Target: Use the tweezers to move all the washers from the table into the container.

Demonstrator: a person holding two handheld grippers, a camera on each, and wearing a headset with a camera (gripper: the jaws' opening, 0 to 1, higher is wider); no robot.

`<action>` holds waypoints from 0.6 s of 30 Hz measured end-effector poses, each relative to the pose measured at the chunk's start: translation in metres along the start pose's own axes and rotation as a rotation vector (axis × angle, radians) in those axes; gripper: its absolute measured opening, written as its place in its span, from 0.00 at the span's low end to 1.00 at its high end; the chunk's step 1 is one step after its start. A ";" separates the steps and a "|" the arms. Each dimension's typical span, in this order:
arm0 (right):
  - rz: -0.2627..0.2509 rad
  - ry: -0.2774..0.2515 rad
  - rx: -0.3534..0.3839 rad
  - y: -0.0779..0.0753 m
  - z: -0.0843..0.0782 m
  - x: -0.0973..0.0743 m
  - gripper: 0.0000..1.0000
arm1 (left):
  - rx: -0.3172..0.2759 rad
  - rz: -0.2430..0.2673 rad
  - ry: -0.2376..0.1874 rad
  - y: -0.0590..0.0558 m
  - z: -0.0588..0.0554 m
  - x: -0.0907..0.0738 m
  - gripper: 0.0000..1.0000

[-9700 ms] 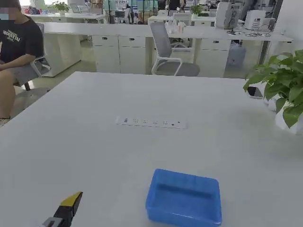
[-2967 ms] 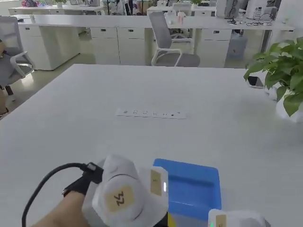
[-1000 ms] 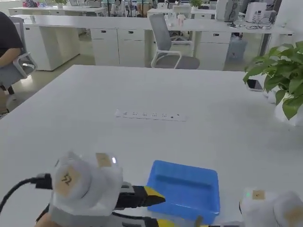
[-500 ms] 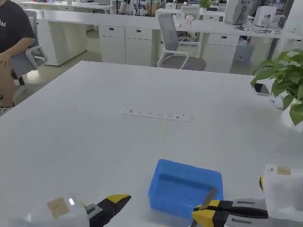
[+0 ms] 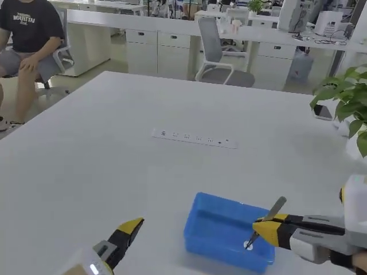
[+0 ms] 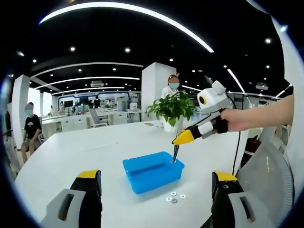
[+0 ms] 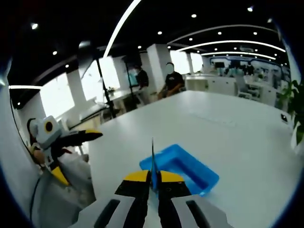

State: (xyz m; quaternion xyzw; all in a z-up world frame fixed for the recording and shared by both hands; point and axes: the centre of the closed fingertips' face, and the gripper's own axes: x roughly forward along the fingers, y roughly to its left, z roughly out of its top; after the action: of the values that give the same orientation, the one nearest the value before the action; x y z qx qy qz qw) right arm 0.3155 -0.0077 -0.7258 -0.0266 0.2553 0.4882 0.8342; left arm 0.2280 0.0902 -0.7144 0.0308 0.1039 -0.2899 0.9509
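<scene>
The blue container (image 5: pixel 221 226) stands near the table's front edge. My right gripper (image 5: pixel 265 228) is over its right side, shut on the grey tweezers (image 5: pixel 274 209), which slant down into the container. A small pale ring (image 5: pixel 248 245) shows at their lower tip; whether it is pinched or lying inside I cannot tell. Three loose washers (image 6: pixel 174 196) lie on the table just in front of the container (image 6: pixel 153 171). My left gripper (image 6: pixel 155 175) is open and holds nothing. It sits low to the container's left (image 5: pixel 129 228). The right gripper view shows the jaws (image 7: pixel 153 178) pressed together on the tweezers (image 7: pixel 153 159).
A white power strip (image 5: pixel 195 139) lies mid-table beyond the container. A potted plant (image 5: pixel 350 97) and a phone (image 5: pixel 324 112) are at the table's right edge. A person (image 5: pixel 26 40) sits at far left, and an office chair (image 5: pixel 221 54) stands behind the table.
The right gripper has moved up and left with the tweezers, whose tip now dips into the container. The left gripper stays low at the left. The head camera has shifted.
</scene>
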 end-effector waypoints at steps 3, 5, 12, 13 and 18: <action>-0.023 -0.005 0.017 -0.009 0.001 0.001 0.03 | 0.002 -0.015 -0.008 -0.003 0.002 0.000 0.99; -0.044 0.000 0.020 -0.015 0.000 0.003 0.03 | -0.007 -0.020 -0.017 -0.004 0.003 0.000 0.99; -0.108 0.053 0.004 -0.037 -0.011 0.015 0.03 | -0.054 -0.008 -0.045 0.000 0.008 -0.001 0.96; -0.109 0.058 0.003 -0.039 -0.012 0.017 0.03 | -0.057 -0.008 -0.044 0.001 0.007 -0.001 0.95; -0.118 0.074 0.015 -0.045 -0.020 0.026 0.03 | -0.052 0.001 -0.045 0.001 0.008 -0.001 0.95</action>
State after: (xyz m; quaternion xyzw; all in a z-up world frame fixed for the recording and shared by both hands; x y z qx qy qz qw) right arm 0.3549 -0.0158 -0.7645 -0.0534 0.2875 0.4350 0.8516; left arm 0.2290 0.0909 -0.7063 -0.0005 0.0899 -0.2872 0.9536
